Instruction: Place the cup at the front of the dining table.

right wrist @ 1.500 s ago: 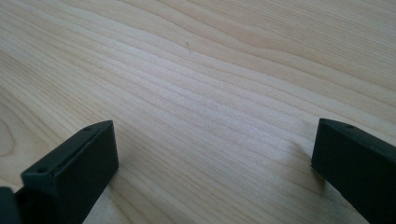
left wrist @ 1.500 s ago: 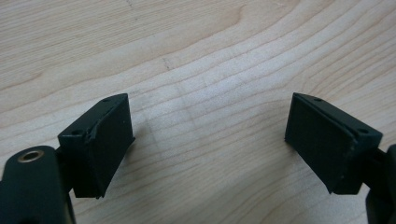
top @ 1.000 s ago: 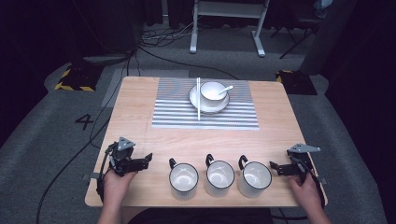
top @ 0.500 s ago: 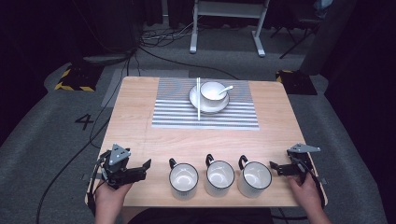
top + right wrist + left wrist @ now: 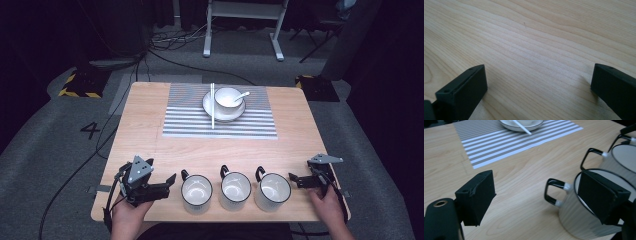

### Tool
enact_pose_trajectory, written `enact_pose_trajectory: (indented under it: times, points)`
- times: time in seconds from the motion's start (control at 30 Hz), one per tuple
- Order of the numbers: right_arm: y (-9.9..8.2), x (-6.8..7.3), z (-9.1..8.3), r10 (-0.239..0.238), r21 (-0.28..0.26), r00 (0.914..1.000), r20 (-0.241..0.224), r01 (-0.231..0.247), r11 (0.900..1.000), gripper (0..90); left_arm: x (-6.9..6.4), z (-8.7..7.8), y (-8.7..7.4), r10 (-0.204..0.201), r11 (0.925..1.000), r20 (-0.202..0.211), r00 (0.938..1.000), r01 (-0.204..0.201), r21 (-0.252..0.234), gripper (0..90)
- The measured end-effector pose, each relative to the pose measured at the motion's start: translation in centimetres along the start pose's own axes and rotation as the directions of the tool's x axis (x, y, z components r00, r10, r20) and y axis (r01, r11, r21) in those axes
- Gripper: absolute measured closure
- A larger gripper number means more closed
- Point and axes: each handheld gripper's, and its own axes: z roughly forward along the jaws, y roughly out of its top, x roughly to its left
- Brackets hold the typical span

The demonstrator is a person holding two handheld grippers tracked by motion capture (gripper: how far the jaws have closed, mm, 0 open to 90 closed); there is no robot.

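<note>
Three white mugs with black rims and handles stand in a row near the table's front edge: a left mug (image 5: 196, 192), a middle mug (image 5: 235, 190) and a right mug (image 5: 272, 190). My left gripper (image 5: 172, 181) is open just left of the left mug and points at it. In the left gripper view the left mug (image 5: 571, 220) and its handle (image 5: 552, 192) sit close ahead of the left gripper (image 5: 535, 180), partly behind the right-hand jaw. My right gripper (image 5: 291, 178) is open beside the right mug, low over bare wood (image 5: 529, 45), empty.
At the back of the wooden table (image 5: 150, 125), a striped placemat (image 5: 185, 122) carries a white plate (image 5: 209, 106) with a bowl (image 5: 227, 97), a spoon (image 5: 242, 94) and white chopsticks (image 5: 212, 107). Cables and a metal stand are on the floor beyond.
My left gripper has dropped toward the front edge and shifted right, closer to the left mug. The right gripper and the mugs have stayed put.
</note>
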Motion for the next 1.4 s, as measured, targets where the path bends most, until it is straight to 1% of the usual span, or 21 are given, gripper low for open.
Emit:
enact_pose_trajectory:
  times: [0.07,0.13,0.27,0.37,0.4,0.47,0.53,0.67,0.73,0.9,0.97,1.0,1.03,1.13,1.17,1.2,1.23,1.27,1.33,1.37,1.4]
  points:
    - [0.0,0.0,0.0,0.004,-0.001,1.0000,-0.001,-0.004,1.0000,0.4,-0.6,0.0,0.2,-0.025,0.9995,0.036,0.9990,0.026,-0.016,14.7]
    - [0.0,0.0,0.0,0.002,0.001,1.0000,-0.001,-0.002,1.0000,0.4,-1.5,0.1,0.3,-0.027,0.9992,0.061,0.9977,0.029,-0.026,14.7]
    - [0.0,0.1,0.0,0.005,0.001,1.0000,-0.001,-0.005,1.0000,0.4,-3.0,0.2,0.5,0.001,0.9999,0.062,0.9981,0.000,-0.014,14.8]
    - [0.0,0.0,0.0,0.001,0.000,1.0000,-0.001,-0.001,1.0000,0.4,-3.9,0.3,0.7,0.003,0.9998,0.074,0.9972,-0.002,-0.019,14.7]
    - [0.0,0.0,0.0,0.004,0.001,1.0000,0.000,-0.004,1.0000,0.4,-4.2,0.4,0.6,-0.003,0.9996,0.088,0.9961,0.005,-0.026,14.8]
    - [0.0,0.0,0.0,-0.001,0.000,1.0000,0.000,0.001,1.0000,0.4,-4.8,0.7,0.4,-0.013,0.9997,0.133,0.9910,0.015,-0.017,14.8]
    - [0.0,0.0,0.0,0.003,0.001,1.0000,0.000,-0.003,1.0000,0.4,-5.3,1.0,0.1,-0.017,0.9998,0.150,0.9886,0.018,-0.006,14.6]
    - [0.0,0.0,0.0,0.004,0.001,1.0000,0.000,-0.004,1.0000,0.4,-6.0,1.5,-0.1,-0.005,0.9998,0.137,0.9906,0.002,0.019,14.6]
    - [0.0,0.0,0.0,0.005,0.000,1.0000,-0.001,-0.005,1.0000,0.4,-6.3,1.7,-0.4,-0.015,0.9994,0.149,0.9888,0.011,0.032,14.5]
    - [0.0,0.0,0.0,0.005,0.001,1.0000,0.000,-0.005,1.0000,0.4,-7.2,2.2,-1.5,-0.012,0.9977,0.159,0.9873,0.002,0.067,14.1]
    - [0.0,0.0,0.0,0.002,0.001,1.0000,0.000,-0.002,1.0000,0.4,-7.3,2.4,-1.7,-0.005,0.9969,0.150,0.9886,-0.007,0.079,13.2]
    - [0.0,0.1,0.0,0.007,0.000,1.0000,-0.002,-0.007,1.0000,0.4,-7.3,2.4,-1.7,-0.003,0.9974,0.149,0.9888,-0.008,0.071,12.9]
    - [0.0,0.0,0.0,0.004,0.000,1.0000,-0.001,-0.004,1.0000,0.4,-7.4,2.4,-1.7,0.000,0.9968,0.145,0.9895,-0.011,0.079,12.9]
    - [0.0,0.0,0.0,0.002,0.001,1.0000,0.000,-0.002,1.0000,0.4,-7.5,2.5,-1.7,0.017,0.9967,0.132,0.9912,-0.027,0.076,12.6]
    - [0.0,0.0,0.0,0.000,0.000,1.0000,0.000,0.000,1.0000,0.4,-7.5,2.5,-1.7,0.021,0.9962,0.116,0.9930,-0.031,0.081,12.0]
    - [0.0,0.0,0.0,0.005,0.001,1.0000,0.000,-0.005,1.0000,0.4,-7.6,2.6,-1.7,0.007,0.9954,0.111,0.9938,-0.018,0.094,11.0]
    - [0.0,0.0,0.0,0.001,0.001,1.0000,0.000,-0.001,1.0000,0.4,-7.6,2.6,-1.7,0.005,0.9951,0.104,0.9946,-0.016,0.097,10.8]
    - [0.0,0.0,0.0,0.003,0.001,1.0000,0.000,-0.003,1.0000,0.4,-7.7,2.6,-1.7,-0.002,0.9950,0.106,0.9943,-0.009,0.099,10.8]
    - [0.0,0.0,0.0,0.000,0.000,1.0000,0.000,0.000,1.0000,0.4,-7.8,2.5,-1.6,0.023,0.9946,0.100,0.9947,-0.033,0.098,10.6]
    - [0.0,0.1,0.0,0.005,0.001,1.0000,-0.001,-0.005,1.0000,0.4,-7.8,2.6,-1.7,0.033,0.9937,0.086,0.9957,-0.042,0.104,10.6]
    - [0.0,0.0,0.0,0.000,0.000,1.0000,0.000,0.000,1.0000,0.4,-7.8,2.8,-1.8,0.031,0.9923,0.089,0.9955,-0.041,0.116,10.4]
